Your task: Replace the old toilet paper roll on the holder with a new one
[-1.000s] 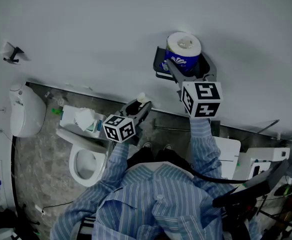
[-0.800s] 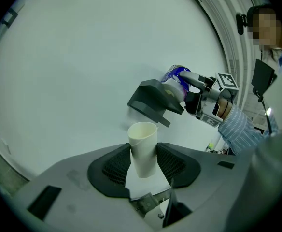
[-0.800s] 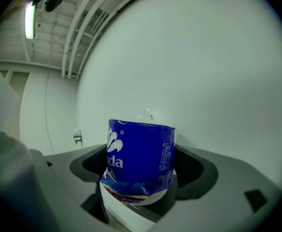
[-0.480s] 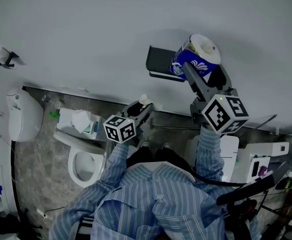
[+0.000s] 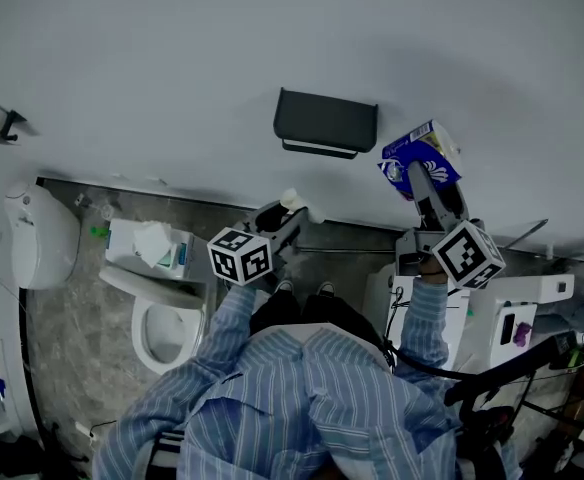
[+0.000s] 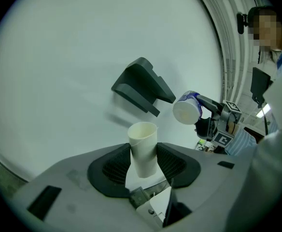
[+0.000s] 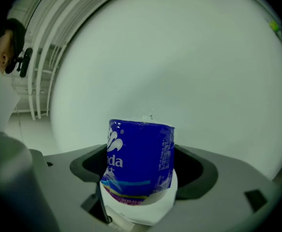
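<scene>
The dark holder (image 5: 326,122) is fixed to the white wall, and no roll shows on it. My right gripper (image 5: 424,173) is shut on a new roll in a blue wrapper (image 5: 421,158), held to the right of the holder and slightly lower. In the right gripper view the wrapped roll (image 7: 140,161) fills the space between the jaws. My left gripper (image 5: 284,211) is shut on an empty cardboard tube (image 5: 290,202), below and left of the holder. The left gripper view shows the tube (image 6: 142,146) standing upright between the pads, with the holder (image 6: 142,83) and new roll (image 6: 187,110) beyond.
A toilet (image 5: 162,318) with a tissue box (image 5: 154,240) on its cistern stands at lower left. A white bin (image 5: 40,236) and a wall hook (image 5: 0,123) are further left. A white unit (image 5: 512,313) stands at lower right.
My right gripper has carried the wrapped roll off the holder, rightward and down, and rolled so the roll lies tilted. The left gripper with the tube stays about where it was.
</scene>
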The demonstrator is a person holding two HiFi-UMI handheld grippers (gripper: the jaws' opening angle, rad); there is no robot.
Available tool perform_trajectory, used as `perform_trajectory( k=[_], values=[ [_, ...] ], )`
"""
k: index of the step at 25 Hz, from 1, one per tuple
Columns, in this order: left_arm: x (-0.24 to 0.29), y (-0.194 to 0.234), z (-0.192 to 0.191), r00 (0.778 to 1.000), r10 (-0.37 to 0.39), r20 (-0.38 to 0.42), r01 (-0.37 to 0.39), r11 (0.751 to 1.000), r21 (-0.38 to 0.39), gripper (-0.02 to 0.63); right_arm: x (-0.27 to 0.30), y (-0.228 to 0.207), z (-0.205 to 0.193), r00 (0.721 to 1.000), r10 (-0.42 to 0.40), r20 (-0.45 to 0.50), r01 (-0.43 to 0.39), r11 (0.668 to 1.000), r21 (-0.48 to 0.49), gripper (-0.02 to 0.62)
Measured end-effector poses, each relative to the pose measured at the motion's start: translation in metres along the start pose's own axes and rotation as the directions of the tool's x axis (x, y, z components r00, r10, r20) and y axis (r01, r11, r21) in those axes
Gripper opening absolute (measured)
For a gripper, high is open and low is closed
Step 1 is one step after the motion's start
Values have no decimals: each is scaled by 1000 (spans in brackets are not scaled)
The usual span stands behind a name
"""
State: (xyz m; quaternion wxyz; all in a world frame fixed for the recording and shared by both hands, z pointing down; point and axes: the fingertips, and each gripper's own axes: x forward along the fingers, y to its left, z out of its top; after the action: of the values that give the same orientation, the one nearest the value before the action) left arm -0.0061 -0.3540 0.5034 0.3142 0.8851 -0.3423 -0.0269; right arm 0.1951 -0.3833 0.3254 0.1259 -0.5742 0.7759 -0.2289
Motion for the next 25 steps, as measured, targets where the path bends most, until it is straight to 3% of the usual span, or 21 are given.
perform_trajectory(
  k=[4,9,12,17,25],
  values=[
    [0,-1,-1,1000,2,0,-2,1000,-2,172,2,-20,-32,999,10,-31,-4,983,181,420],
    [-3,2,-1,999,31,9,-31,1000,-1,172,15,-37,-60,998,22,-66,-2,956,292,420],
    [-10,7,3,998,55,24,-55,998,-5,172,22,-42,-68,998,24,-53,-2,921,390,420],
    [-23,12,7,995,92,47,-92,996,-9,172,32,-46,-78,999,32,-14,-19,833,552,420],
    [-34,20,9,989,130,68,-130,991,-12,172,44,-55,-91,999,33,39,-51,638,768,420]
  ],
)
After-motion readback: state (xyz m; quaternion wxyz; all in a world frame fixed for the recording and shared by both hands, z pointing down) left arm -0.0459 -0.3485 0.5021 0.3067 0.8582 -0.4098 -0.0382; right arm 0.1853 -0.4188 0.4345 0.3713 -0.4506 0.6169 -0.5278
